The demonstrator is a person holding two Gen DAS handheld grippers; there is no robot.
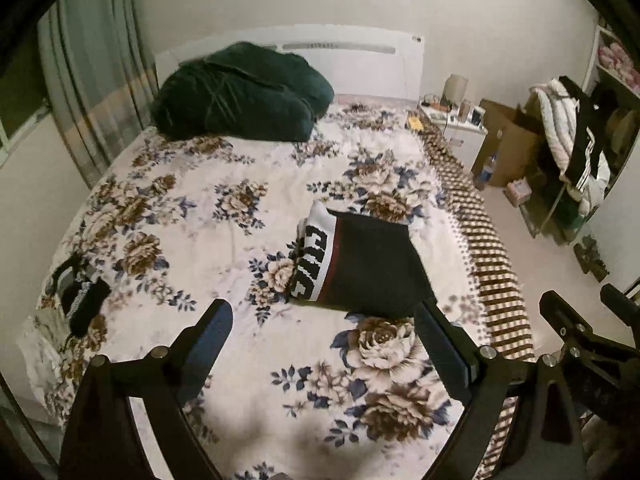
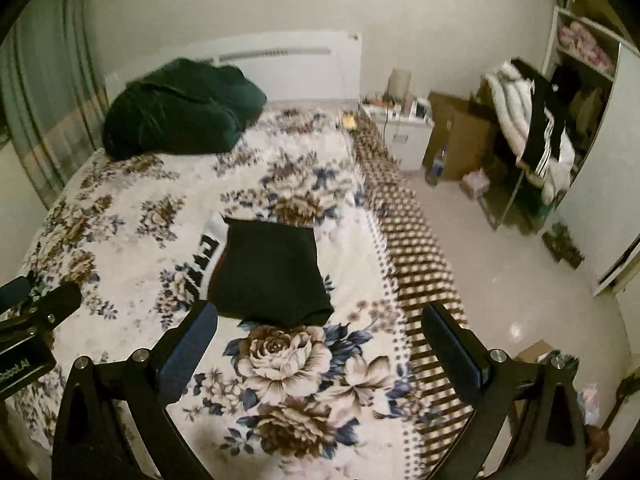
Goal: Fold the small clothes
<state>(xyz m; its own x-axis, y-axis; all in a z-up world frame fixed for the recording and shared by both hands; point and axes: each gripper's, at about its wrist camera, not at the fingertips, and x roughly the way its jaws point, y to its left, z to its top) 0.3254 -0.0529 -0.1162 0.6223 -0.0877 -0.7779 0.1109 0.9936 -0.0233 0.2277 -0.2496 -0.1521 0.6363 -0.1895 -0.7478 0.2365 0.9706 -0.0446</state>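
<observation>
Left wrist view: my left gripper (image 1: 324,344) and right gripper (image 2: 320,340) hang wide open, empty, above the folded black garment (image 1: 360,268) on the bed (image 1: 180,200), released to lie flat

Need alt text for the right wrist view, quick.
A folded black garment with a white lettered band lies on the floral bedspread, beyond the right gripper, whose fingers are open and empty. A dark green bundle sits by the headboard.

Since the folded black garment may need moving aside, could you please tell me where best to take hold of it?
Grip the black garment at its near folded edge, coming in low from the foot of the bed. It lies flat, and that edge sits slightly raised and faces both open claws, the right claw closest. Avoid the white lettered waistband, where layers could slip apart.
</observation>
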